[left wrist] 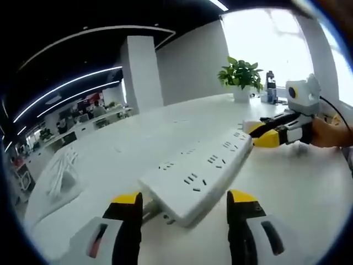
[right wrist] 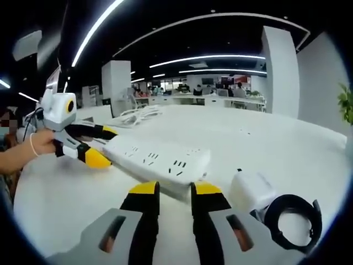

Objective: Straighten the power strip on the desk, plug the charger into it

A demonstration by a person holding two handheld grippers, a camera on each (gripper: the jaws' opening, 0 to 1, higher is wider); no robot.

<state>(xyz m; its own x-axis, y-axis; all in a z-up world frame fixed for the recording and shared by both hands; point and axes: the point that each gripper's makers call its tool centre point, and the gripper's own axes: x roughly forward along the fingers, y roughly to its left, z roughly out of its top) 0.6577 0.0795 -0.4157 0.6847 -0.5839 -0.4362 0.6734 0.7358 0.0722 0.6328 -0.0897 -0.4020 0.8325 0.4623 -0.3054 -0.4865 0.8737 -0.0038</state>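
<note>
A white power strip runs away from me along the white desk, and both grippers hold it. My left gripper has its yellow-tipped jaws wide apart, one on either side of the strip's near end. My right gripper comes in from the right and clamps the strip's far end. In the right gripper view the strip has one end pinched in my right gripper, and the left gripper straddles its other end. A white charger with a coiled black cable lies on the desk just right of the right jaws.
A potted plant and small bottles stand at the desk's far edge by the window. A bundle of white cables lies at the left side of the desk. A person's hand holds the left gripper. Office desks and pillars stand beyond.
</note>
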